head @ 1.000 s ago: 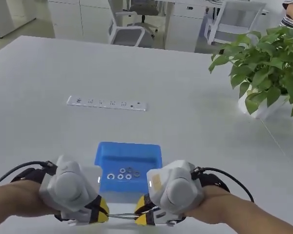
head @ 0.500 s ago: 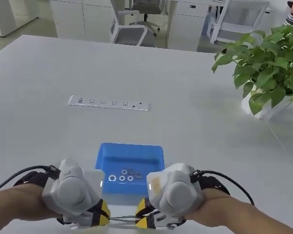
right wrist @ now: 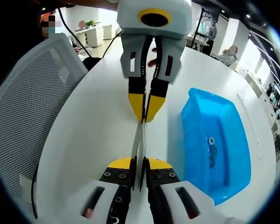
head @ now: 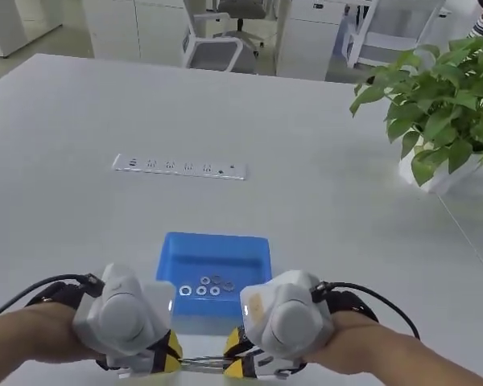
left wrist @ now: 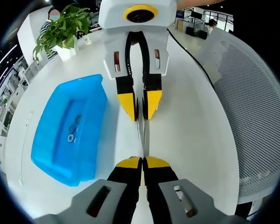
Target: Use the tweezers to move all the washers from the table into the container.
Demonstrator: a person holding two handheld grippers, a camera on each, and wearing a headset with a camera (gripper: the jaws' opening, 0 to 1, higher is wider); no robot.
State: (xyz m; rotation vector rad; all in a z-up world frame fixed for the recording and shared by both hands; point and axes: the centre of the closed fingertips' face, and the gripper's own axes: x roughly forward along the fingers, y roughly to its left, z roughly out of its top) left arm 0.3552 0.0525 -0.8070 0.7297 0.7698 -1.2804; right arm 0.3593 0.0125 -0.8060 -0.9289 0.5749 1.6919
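A: Claws: left gripper [left wrist: 142, 161] is clamped tight on one end of the thin steel tweezers [left wrist: 141, 135], right gripper [right wrist: 140, 163] clamped on the other end. The two point nose to nose, with the tweezers bridging them just above the table edge nearest the person.

B: Washers?

A: A small cluster of silver metal washers [head: 205, 287] lies on the floor of the shallow blue plastic container [head: 213, 240], just beyond the grippers. Every washer I can spot is inside it.

B: So it's done?

A: My read: moving is finished or nearly so. The strip of table under the grippers is hidden from the head view, so I can't vouch for it. What's left is probably setting the tweezers down.

B: Surface, room?

A: Large pale grey table [head: 225, 112], matte and flat. A white power strip [head: 177, 167] lies further out, well apart from the container. A potted green leafy plant [head: 435, 104] stands at the right edge. A grey mesh chair [right wrist: 32, 93] sits at the near side. It's an office, with white cabinets and swivel chairs [head: 217, 40] behind.
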